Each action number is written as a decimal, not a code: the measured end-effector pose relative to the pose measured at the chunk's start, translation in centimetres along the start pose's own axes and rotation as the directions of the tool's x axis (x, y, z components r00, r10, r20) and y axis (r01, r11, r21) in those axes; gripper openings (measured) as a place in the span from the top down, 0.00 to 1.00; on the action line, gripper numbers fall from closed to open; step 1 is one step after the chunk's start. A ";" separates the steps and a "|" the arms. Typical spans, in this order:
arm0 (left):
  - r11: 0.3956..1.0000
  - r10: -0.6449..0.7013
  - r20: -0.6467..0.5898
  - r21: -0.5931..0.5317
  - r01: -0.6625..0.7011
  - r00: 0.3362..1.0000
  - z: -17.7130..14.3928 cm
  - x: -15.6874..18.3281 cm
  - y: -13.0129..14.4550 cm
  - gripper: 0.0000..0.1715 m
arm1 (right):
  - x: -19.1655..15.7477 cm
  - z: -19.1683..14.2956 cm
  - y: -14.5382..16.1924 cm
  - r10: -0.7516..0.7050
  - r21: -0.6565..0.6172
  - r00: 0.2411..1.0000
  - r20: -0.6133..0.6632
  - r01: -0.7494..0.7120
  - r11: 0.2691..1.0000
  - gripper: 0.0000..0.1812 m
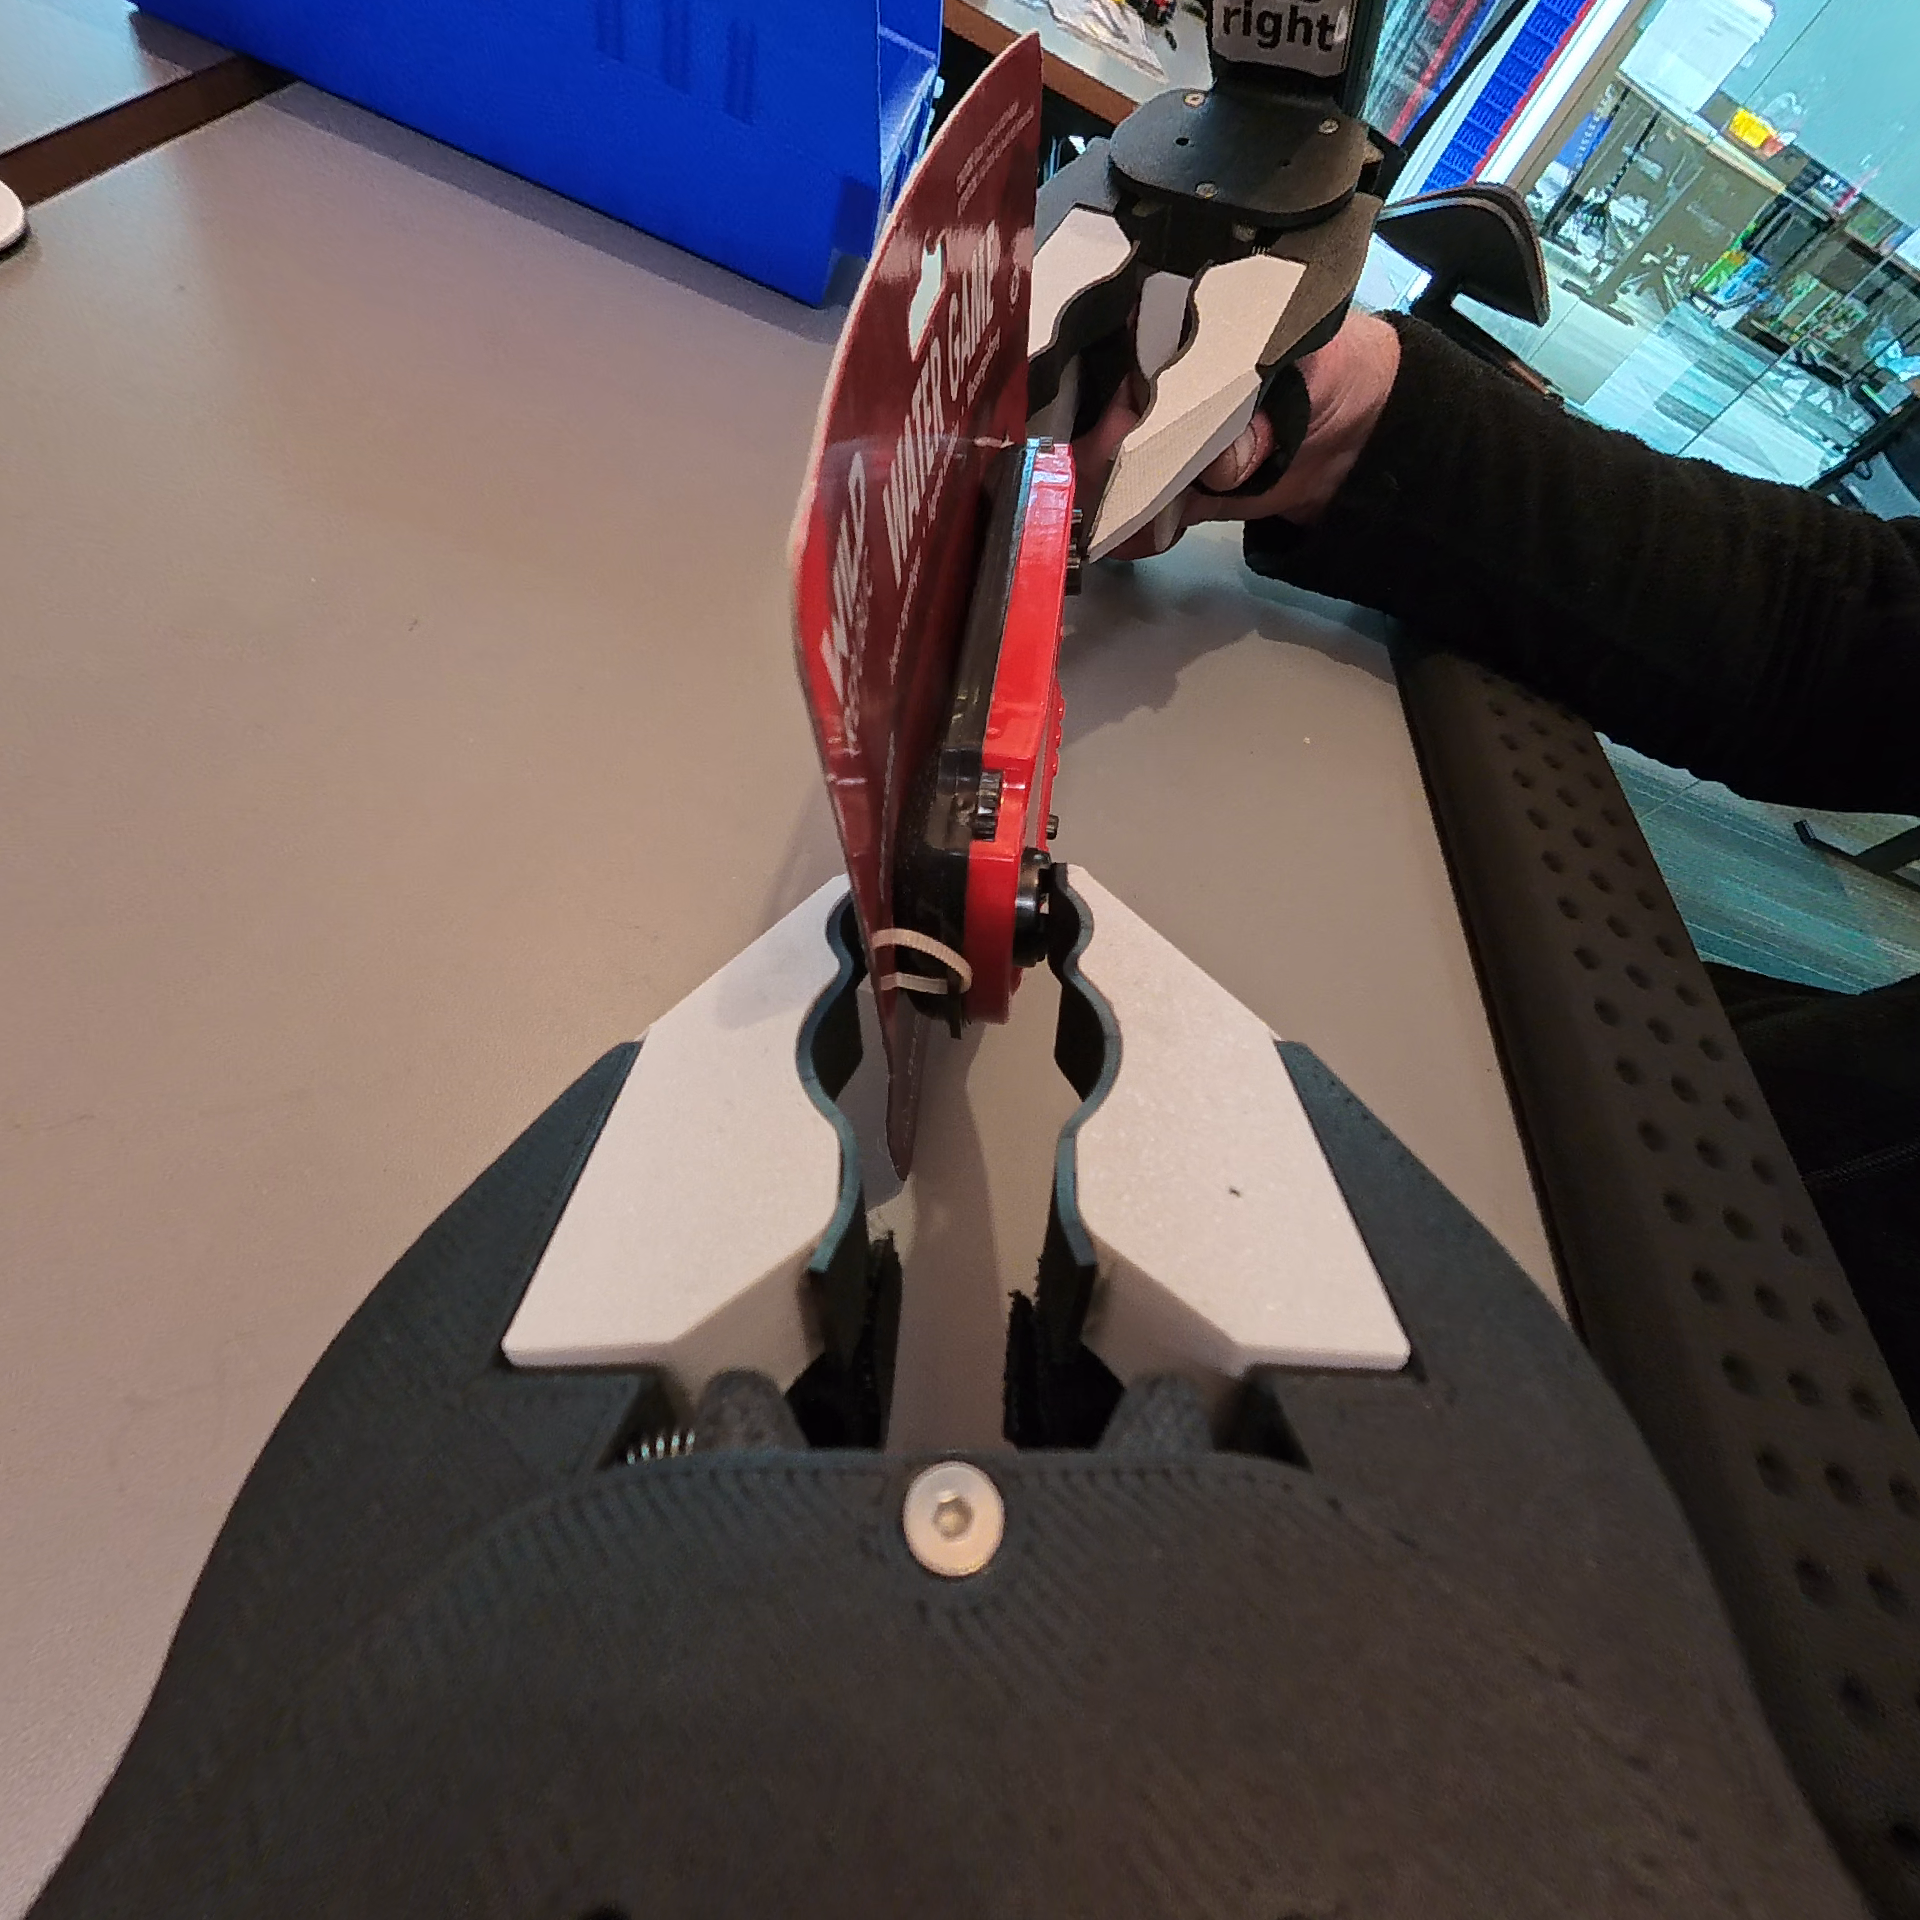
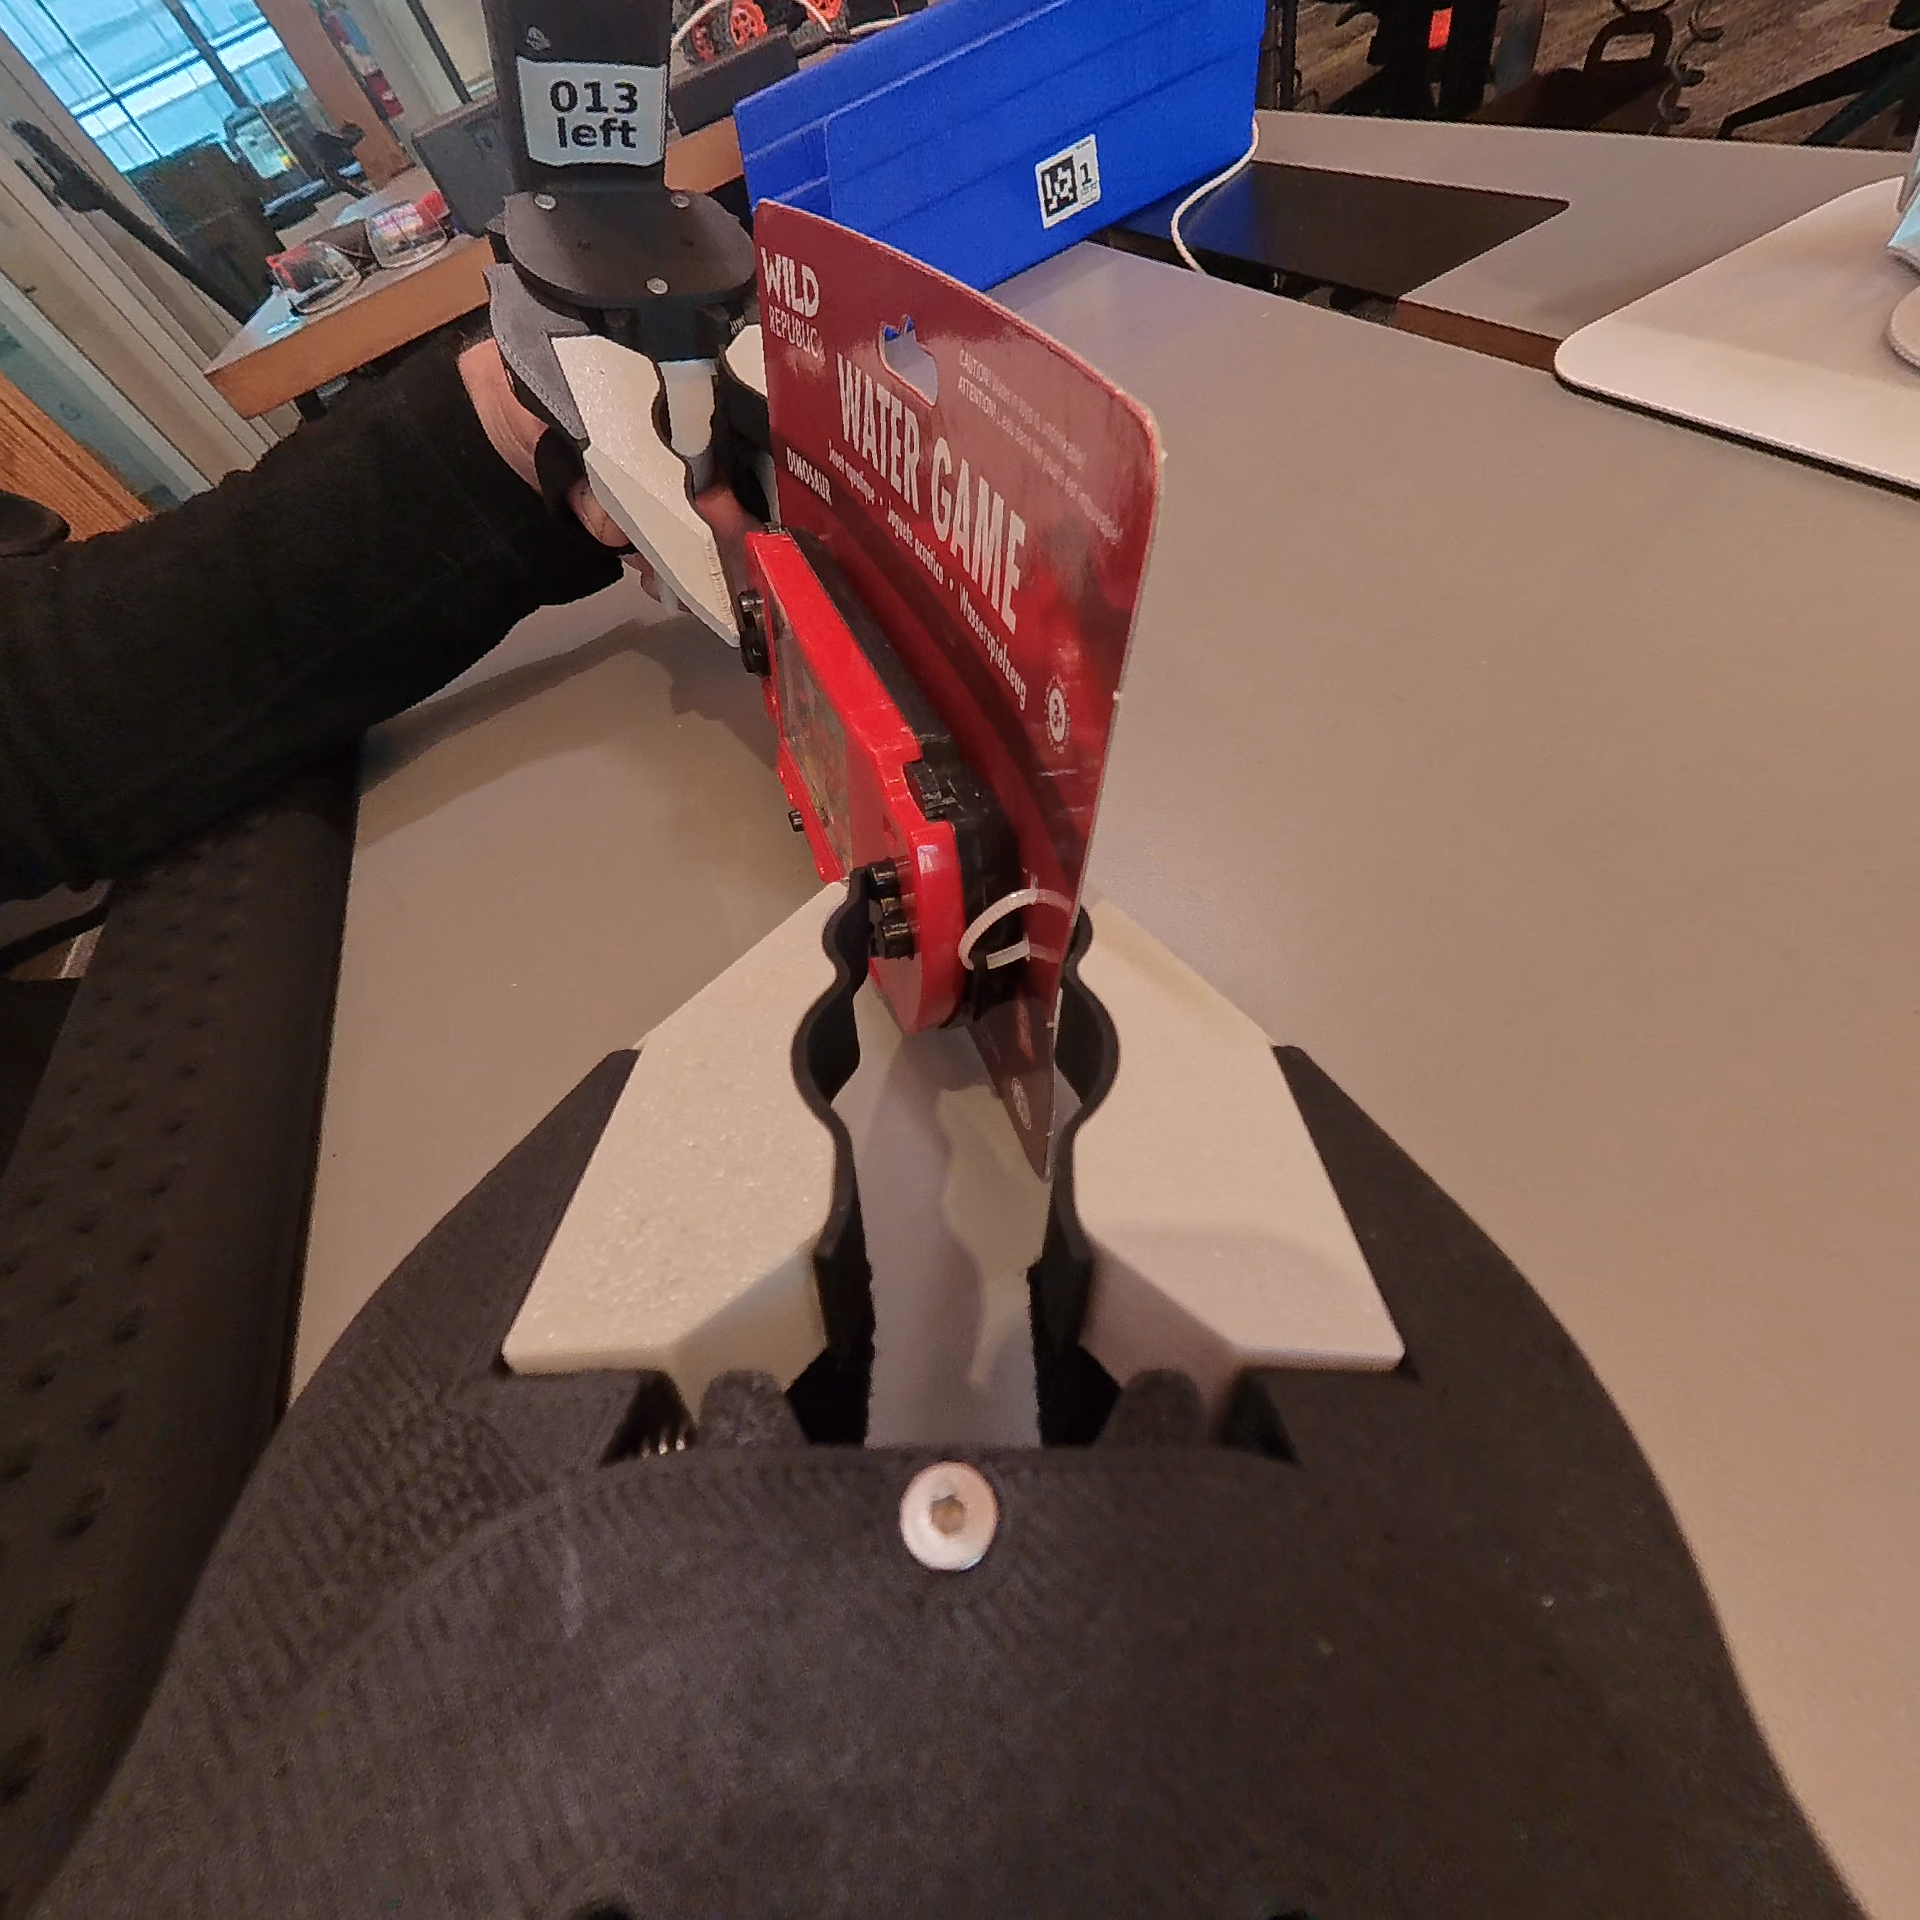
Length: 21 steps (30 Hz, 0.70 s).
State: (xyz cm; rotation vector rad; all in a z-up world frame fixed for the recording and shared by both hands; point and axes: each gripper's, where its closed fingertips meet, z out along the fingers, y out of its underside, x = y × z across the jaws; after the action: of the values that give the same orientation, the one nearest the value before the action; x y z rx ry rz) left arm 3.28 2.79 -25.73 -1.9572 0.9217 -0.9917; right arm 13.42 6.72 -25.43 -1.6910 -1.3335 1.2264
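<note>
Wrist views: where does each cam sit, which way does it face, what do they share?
Left wrist view: on the left tool, looking along its fingers over the grey table; the right tool, hand and sleeve opposite.
Right wrist view: on the right tool, facing back at the left tool.
Shared: the red carded toy gripped at both ends, blue bin.

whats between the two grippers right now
The red toy on its card spans the gap, left gripper and right gripper each clamping an end above the grey table; both wrist views show it.
</note>
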 end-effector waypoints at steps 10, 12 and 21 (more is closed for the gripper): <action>1.000 0.000 0.004 0.000 0.000 1.000 0.1 -0.1 0.0 0.81 | -0.1 -0.1 0.1 -0.007 -0.008 1.000 0.003 0.007 1.000 0.84; 1.000 0.000 0.004 -0.001 0.000 1.000 0.1 -0.1 0.0 0.81 | -0.1 -0.1 0.1 -0.015 -0.017 1.000 0.000 0.015 1.000 0.85; 1.000 0.004 -0.004 -0.003 -0.004 1.000 0.1 0.1 0.0 0.81 | -0.1 -0.1 0.1 0.018 -0.005 1.000 0.013 -0.018 1.000 0.84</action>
State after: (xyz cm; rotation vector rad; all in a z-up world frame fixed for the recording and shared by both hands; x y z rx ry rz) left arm 3.46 2.73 -25.73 -1.9560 0.9299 -0.9927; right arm 13.56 6.63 -25.48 -1.7043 -1.3330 1.2476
